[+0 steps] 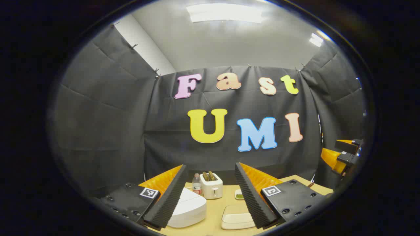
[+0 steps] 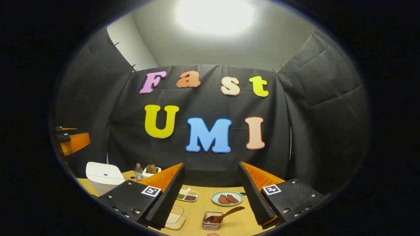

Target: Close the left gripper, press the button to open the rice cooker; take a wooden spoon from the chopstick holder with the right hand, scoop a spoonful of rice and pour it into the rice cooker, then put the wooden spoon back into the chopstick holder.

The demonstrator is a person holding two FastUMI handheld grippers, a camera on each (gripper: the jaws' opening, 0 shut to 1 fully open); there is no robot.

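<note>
Jaws of both the left gripper (image 1: 210, 193) and right gripper (image 2: 211, 193) stand open, empty — rice cooker (image 1: 188, 207) lid down, near left; wooden spoon (image 2: 226, 214) untouched — first step pending: close left, press button.

The booth is enclosed by black cloth (image 1: 108, 131), which is hung in panels across the back and both sides and pinned along its upper edge with small clips. Creases and folds are seen throughout the fabric. Above the cloth, a plain white wall (image 2: 226, 52) and a white ceiling are visible. Bright ceiling light panels (image 1: 224, 13) are mounted overhead. A light wooden tabletop (image 2: 197, 209) is seen below.
</note>
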